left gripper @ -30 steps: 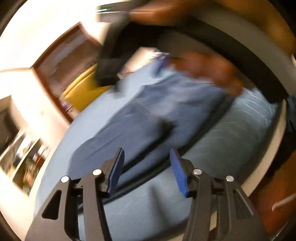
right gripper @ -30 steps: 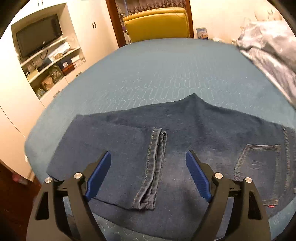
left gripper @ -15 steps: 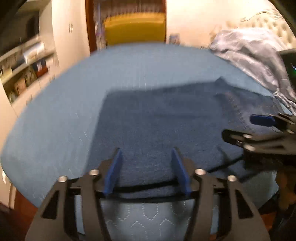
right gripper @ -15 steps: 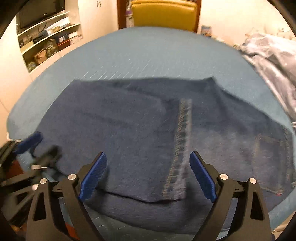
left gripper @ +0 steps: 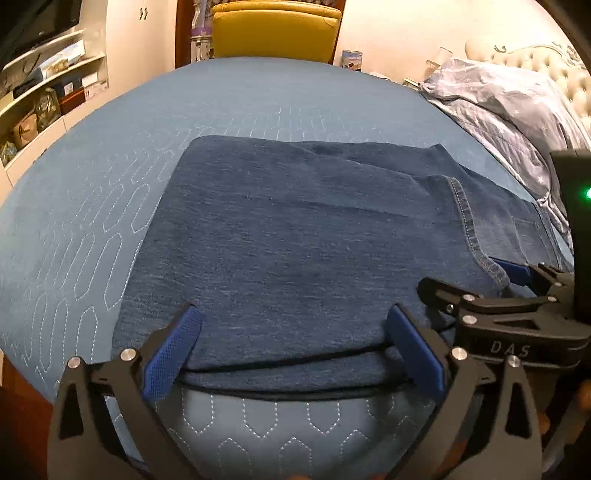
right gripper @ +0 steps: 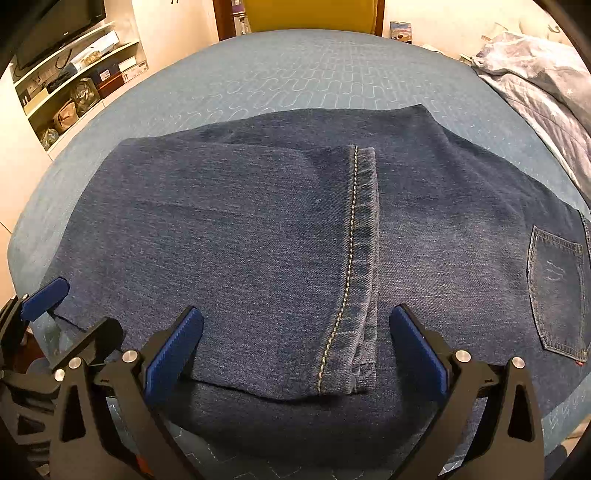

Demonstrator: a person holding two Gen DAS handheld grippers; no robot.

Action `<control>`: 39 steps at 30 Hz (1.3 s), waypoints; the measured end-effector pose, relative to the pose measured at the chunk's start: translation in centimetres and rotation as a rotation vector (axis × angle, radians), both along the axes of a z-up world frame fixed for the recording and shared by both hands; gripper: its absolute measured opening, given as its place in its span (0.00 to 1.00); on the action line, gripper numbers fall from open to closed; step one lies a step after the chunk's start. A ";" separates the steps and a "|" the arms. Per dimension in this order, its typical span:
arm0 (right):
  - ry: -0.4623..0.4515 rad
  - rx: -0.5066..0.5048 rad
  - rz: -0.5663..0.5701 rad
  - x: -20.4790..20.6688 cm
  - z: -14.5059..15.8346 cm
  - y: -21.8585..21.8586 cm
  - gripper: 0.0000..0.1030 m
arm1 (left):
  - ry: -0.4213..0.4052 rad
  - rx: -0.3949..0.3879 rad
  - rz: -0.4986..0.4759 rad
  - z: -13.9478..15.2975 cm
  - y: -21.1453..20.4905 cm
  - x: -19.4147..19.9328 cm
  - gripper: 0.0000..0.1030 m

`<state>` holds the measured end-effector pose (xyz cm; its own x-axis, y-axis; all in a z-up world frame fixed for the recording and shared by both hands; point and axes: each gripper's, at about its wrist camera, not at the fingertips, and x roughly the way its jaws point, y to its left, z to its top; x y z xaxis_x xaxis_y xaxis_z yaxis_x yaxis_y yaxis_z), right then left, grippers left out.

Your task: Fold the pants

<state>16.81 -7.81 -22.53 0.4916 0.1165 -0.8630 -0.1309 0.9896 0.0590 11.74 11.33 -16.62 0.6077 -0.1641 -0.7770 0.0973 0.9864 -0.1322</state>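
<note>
Pants (right gripper: 258, 236) in dark denim lie flat on the blue quilted bed (right gripper: 303, 66), close to its near edge, with the leg ends already turned over so that the stitched hem (right gripper: 356, 266) runs across the middle of the bundle and the back pocket (right gripper: 556, 291) shows out to the right. The left tongs (left gripper: 293, 343) hang over the folded end on the left, and their jaws have just been opening; they now stand wide apart with only flat cloth below them, nothing pinched. The right tongs (right gripper: 295, 343) hover just above the hem at the near edge, jaws likewise just opened and standing wide, gripping nothing.

To my eye one fold is laid and released, and another is about to start. The next move looks like taking the doubled layers at the near edge, one pair of tongs at each end, and catching every layer together so the bundle doesn't slide apart as it is carried over towards the pocket.

The two tongs sit close beside one another and could knock together. A rumpled pale duvet (right gripper: 546, 74) lies on the right, near the waist end, and a yellow chair (left gripper: 275, 31) and shelves (right gripper: 74, 81) stand beyond the bed, well clear
</note>
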 end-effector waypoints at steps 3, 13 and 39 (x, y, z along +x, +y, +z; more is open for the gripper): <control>-0.004 0.003 -0.001 0.3 0.0 -0.4 0.96 | -0.037 0.024 -0.016 -0.2 -0.4 -0.3 0.98; -0.031 0.007 -0.013 -0.4 -0.3 -0.5 0.96 | -0.166 0.061 0.032 3.7 0.3 -1.0 0.71; -0.084 -0.011 0.014 5.2 1.4 -1.3 0.24 | -0.081 0.056 -0.056 3.4 3.5 3.5 0.31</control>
